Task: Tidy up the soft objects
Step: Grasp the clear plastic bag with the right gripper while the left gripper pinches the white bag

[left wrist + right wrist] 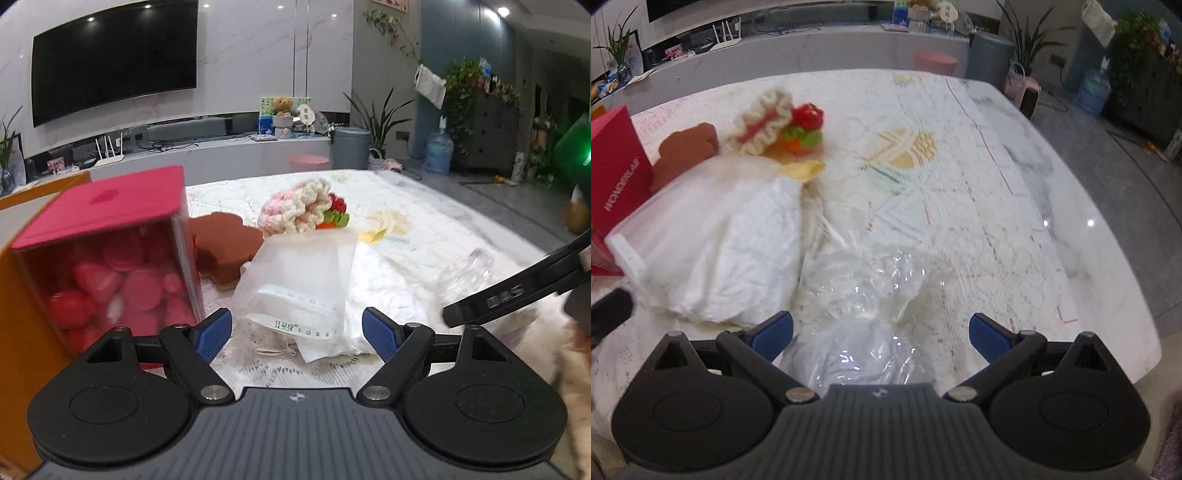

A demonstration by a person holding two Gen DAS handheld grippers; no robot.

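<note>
Recessed ceiling lights (147, 5) at the top of the left view give cool, fairly dim indoor light, and the fisheye bends the edges with dark corners. Motion blur softens the right view; glare sparkles on the clear plastic bag (864, 295) at lower centre and on the glossy counter (1086, 225) at right.
</note>
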